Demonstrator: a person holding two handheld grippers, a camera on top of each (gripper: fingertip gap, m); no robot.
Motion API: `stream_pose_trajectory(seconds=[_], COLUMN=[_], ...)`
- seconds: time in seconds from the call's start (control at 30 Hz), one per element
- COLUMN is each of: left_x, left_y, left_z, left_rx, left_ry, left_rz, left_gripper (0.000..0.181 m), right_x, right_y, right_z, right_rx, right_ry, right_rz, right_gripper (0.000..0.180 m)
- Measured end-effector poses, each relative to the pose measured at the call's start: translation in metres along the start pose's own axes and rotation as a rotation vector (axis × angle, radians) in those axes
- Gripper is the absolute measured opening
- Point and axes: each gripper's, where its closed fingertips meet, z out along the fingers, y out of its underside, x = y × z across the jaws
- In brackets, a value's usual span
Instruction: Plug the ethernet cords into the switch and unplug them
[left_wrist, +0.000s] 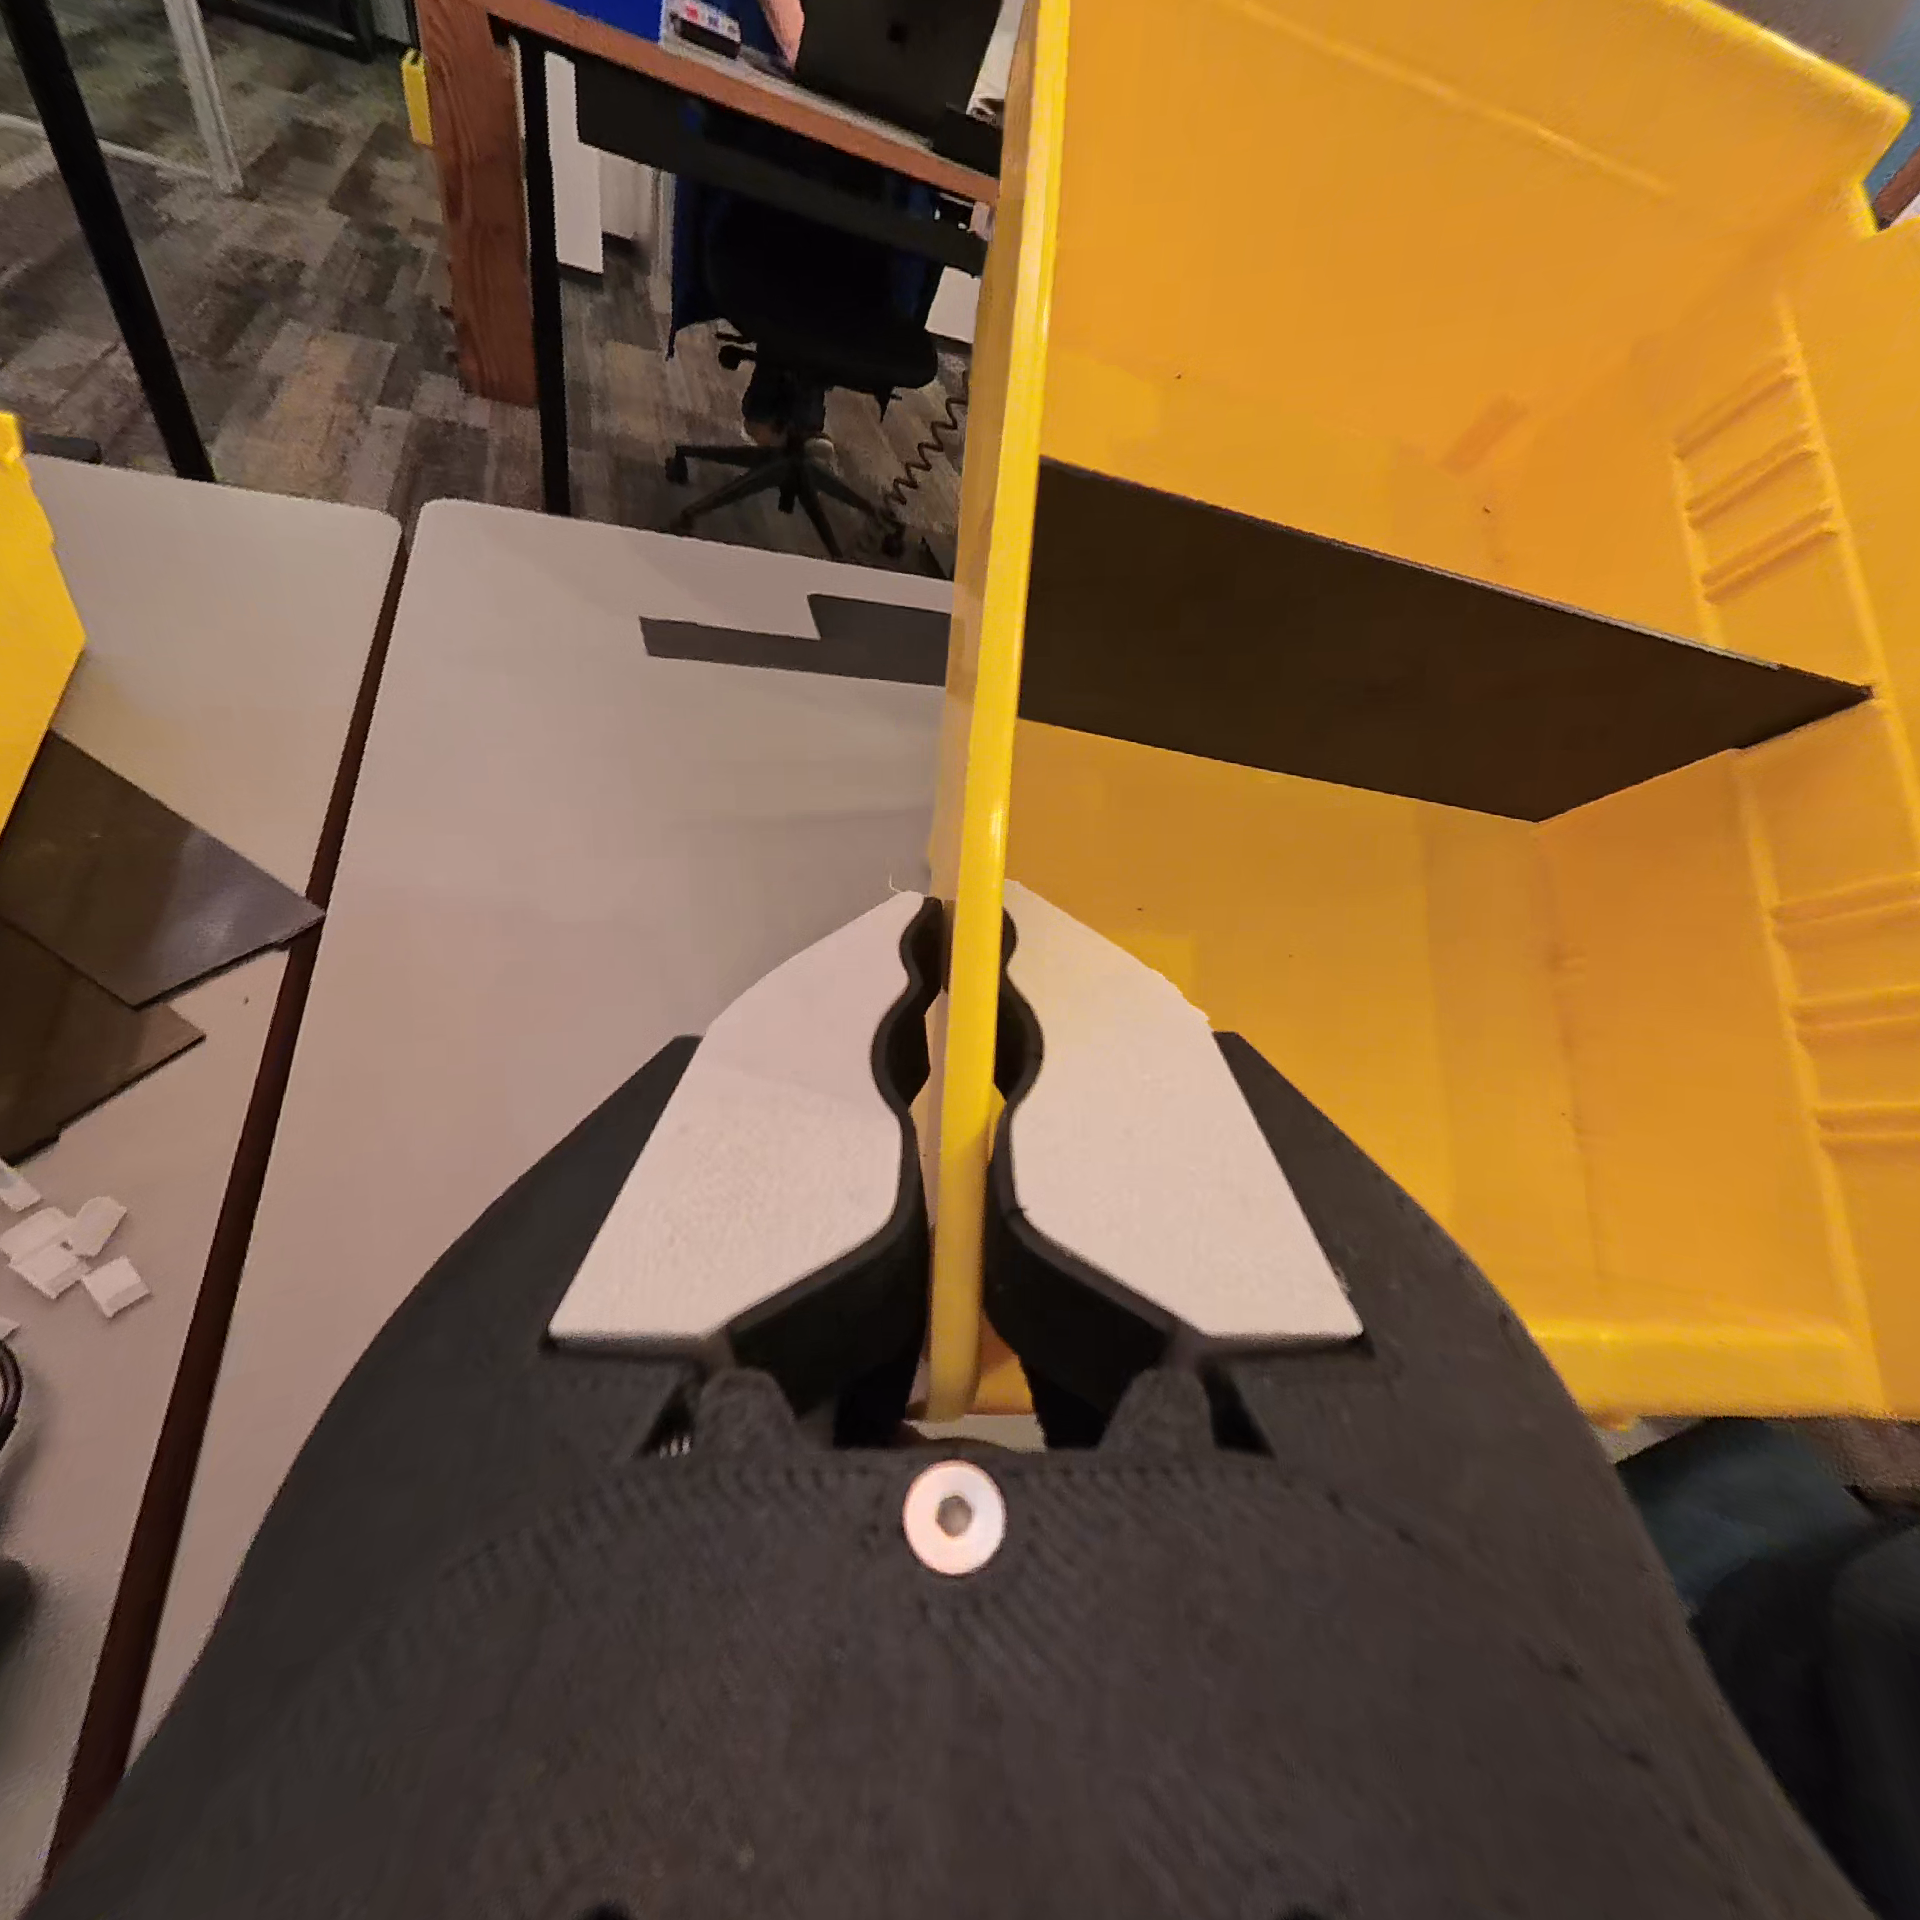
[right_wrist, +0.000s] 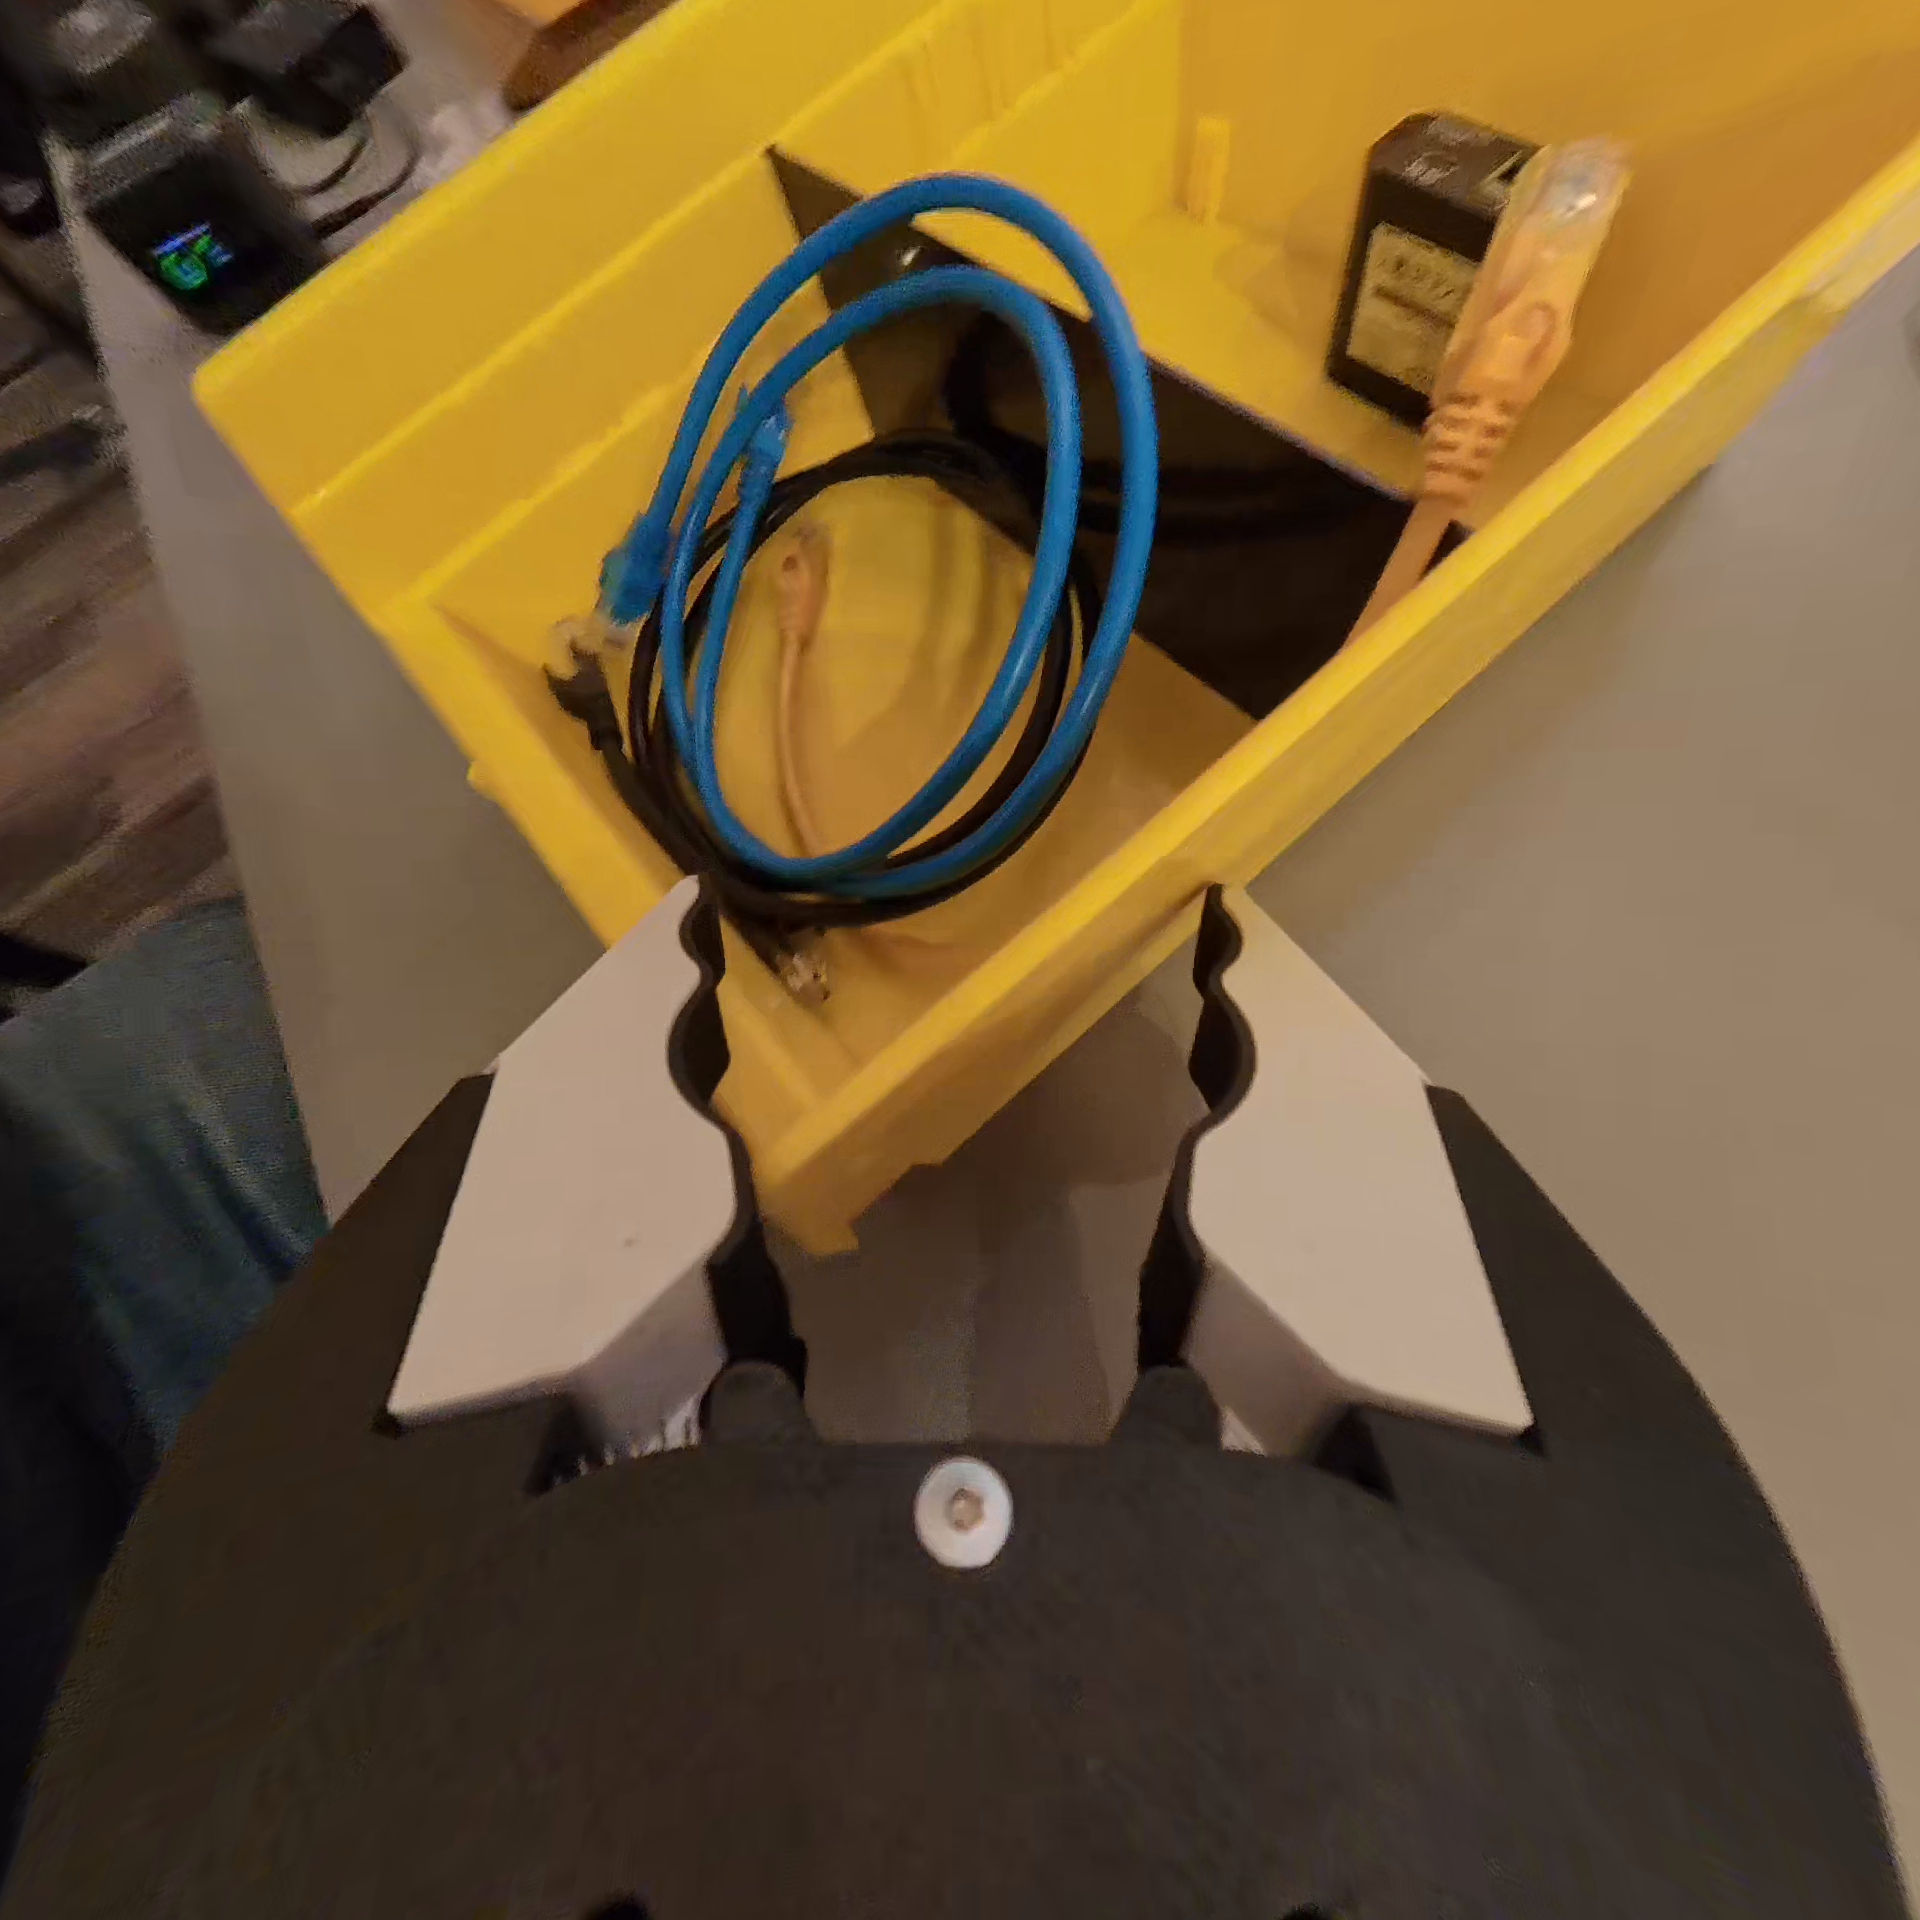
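My left gripper (left_wrist: 971, 935) clamps the yellow bin (left_wrist: 1351, 416) wall. My right gripper (right_wrist: 961, 935) hangs released over the blue cord (right_wrist: 1122, 436) and black cord (right_wrist: 665, 790) inside.

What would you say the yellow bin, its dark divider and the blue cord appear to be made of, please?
The yellow bin looks like moulded plastic: glossy, with ribbed slots in its side walls. The dark divider seems a thin, matte rigid sheet, perhaps plastic or fibreboard; the view leaves that open. The blue cord appears rubbery-jacketed, smooth, holding springy loops. The left claw is clamped on the bin's wall.
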Motion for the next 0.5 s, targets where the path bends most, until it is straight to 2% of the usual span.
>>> stream_pose_trajectory(seconds=[0.03, 0.17, 0.27, 0.4, 0.5], left_x=[0.005, 0.031, 0.054, 0.090, 0.124], left_y=[-0.002, -0.007, -0.007, -0.007, 0.000], left_z=[0.001, 0.010, 0.024, 0.055, 0.083], left_rx=[0.006, 0.027, 0.027, 0.012, -0.024], left_ry=[0.003, 0.021, 0.041, 0.070, 0.123], left_rz=[0.006, 0.023, 0.051, 0.106, 0.131], left_gripper=[0.006, 0.006, 0.006, 0.006, 0.006], right_x=[-0.003, 0.002, 0.026, 0.065, 0.079], right_y=[-0.005, -0.022, -0.019, -0.006, 0.000], right_z=[0.007, -0.001, -0.033, -0.082, -0.119], right_rx=[-0.004, 0.050, 0.074, 0.099, 0.143], right_ry=[-0.016, 0.034, 0.146, 0.306, 0.355], right_rz=[-0.002, -0.090, -0.157, -0.153, -0.104], right_gripper=[0.092, 0.092, 0.100, 0.096, 0.097])
